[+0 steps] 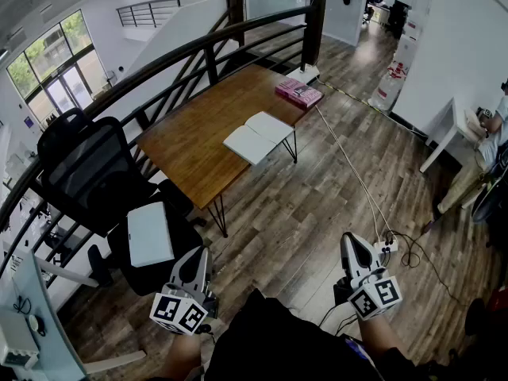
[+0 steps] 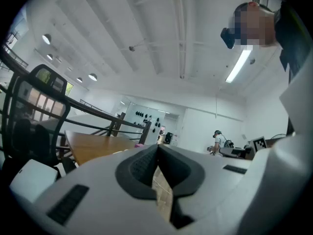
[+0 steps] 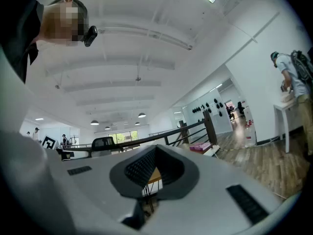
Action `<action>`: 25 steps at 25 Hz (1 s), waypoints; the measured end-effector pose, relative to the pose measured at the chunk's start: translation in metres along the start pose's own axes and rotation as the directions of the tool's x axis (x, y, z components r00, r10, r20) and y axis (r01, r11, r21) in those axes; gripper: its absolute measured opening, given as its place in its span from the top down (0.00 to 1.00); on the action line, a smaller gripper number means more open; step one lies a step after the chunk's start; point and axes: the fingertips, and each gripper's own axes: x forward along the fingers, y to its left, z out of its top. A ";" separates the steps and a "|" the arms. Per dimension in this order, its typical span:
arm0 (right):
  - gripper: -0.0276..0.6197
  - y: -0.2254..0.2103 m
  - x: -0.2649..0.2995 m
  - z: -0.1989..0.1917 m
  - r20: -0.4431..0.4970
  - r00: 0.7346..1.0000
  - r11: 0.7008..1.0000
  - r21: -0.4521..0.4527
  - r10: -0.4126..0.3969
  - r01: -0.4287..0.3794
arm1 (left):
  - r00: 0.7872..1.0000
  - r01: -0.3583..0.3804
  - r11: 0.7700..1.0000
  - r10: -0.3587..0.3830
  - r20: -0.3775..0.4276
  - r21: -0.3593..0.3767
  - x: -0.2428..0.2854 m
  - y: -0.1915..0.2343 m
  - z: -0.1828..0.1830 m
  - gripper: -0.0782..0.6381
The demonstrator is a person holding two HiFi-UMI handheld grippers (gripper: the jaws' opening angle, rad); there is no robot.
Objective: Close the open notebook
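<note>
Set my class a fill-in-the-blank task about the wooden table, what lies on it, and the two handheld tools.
1. The white notebook on the wooden table lies ___.
2. The book at the table's far end is ___ in colour.
3. The left tool and the right tool both have their jaws ___.
Missing words: open; pink; shut.

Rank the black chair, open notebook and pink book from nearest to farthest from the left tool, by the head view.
1. Black chair, beside the left tool, at left.
2. Open notebook, at the table's right edge.
3. Pink book, at the table's far corner.
</note>
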 end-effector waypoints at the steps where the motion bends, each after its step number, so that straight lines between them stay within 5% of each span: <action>1: 0.97 0.000 0.000 -0.001 -0.003 1.000 1.000 0.003 -0.001 0.001 | 1.000 0.000 1.000 0.000 -0.002 -0.003 0.000 0.000 0.000 0.87; 16: 0.96 0.014 0.000 -0.004 0.005 1.000 1.000 0.012 0.008 -0.008 | 1.000 0.019 1.000 -0.020 -0.019 -0.012 -0.001 0.005 -0.007 0.87; 23: 0.74 0.021 0.002 -0.004 0.005 1.000 1.000 -0.003 0.030 -0.030 | 0.999 0.032 0.999 -0.032 -0.023 0.015 -0.002 -0.002 0.007 0.87; 24: 0.67 0.022 0.002 -0.003 0.010 0.999 0.999 0.002 0.032 -0.032 | 0.999 0.036 0.999 -0.035 -0.020 0.028 -0.003 -0.003 0.011 0.83; 25: 0.65 0.024 0.003 -0.002 0.016 0.999 0.999 0.008 0.032 -0.032 | 0.999 0.039 0.998 -0.039 -0.018 0.043 -0.003 -0.003 0.013 0.70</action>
